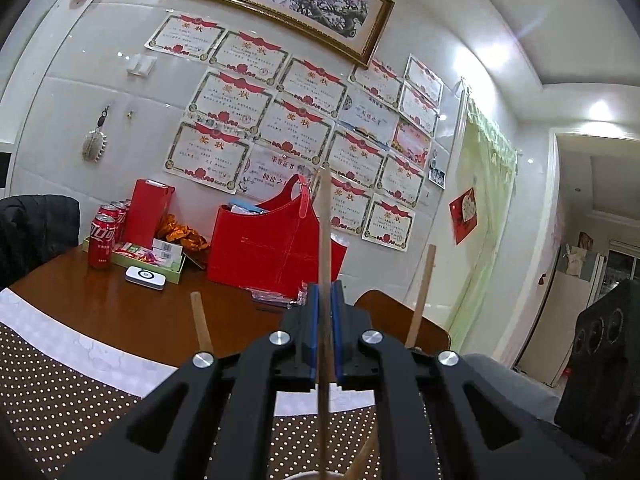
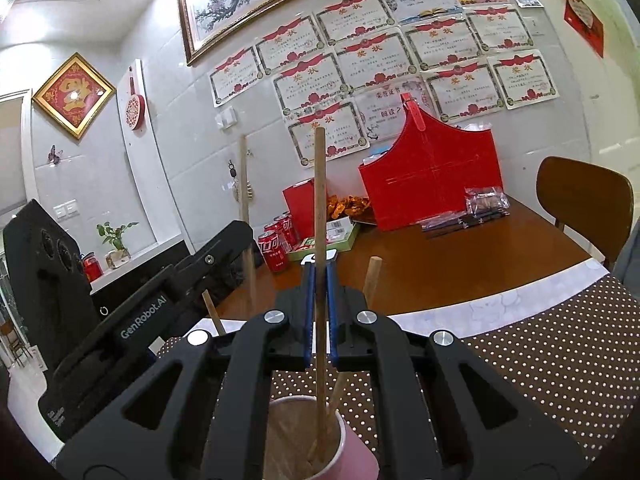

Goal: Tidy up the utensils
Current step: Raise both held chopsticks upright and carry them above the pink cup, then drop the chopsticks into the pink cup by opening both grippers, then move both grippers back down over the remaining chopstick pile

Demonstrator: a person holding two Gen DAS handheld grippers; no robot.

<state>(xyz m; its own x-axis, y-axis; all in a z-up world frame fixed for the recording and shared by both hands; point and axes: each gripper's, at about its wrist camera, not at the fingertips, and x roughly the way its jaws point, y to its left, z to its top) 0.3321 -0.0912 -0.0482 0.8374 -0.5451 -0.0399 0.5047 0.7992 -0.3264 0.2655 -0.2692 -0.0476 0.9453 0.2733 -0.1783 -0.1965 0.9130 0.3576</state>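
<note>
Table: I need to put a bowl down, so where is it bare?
Bare brown table lies between the dotted placemat and the red basket. Crowded: back left, with cola cans and a green tray; plastic packets beside the basket.

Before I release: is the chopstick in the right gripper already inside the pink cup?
Inside. The chopstick in the right gripper runs past the pink cup rim.

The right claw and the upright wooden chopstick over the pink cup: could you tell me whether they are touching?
Touching. The right wrist view shows the right claw with its blue pads closed against both sides of the wooden chopstick, above the pink cup.
</note>
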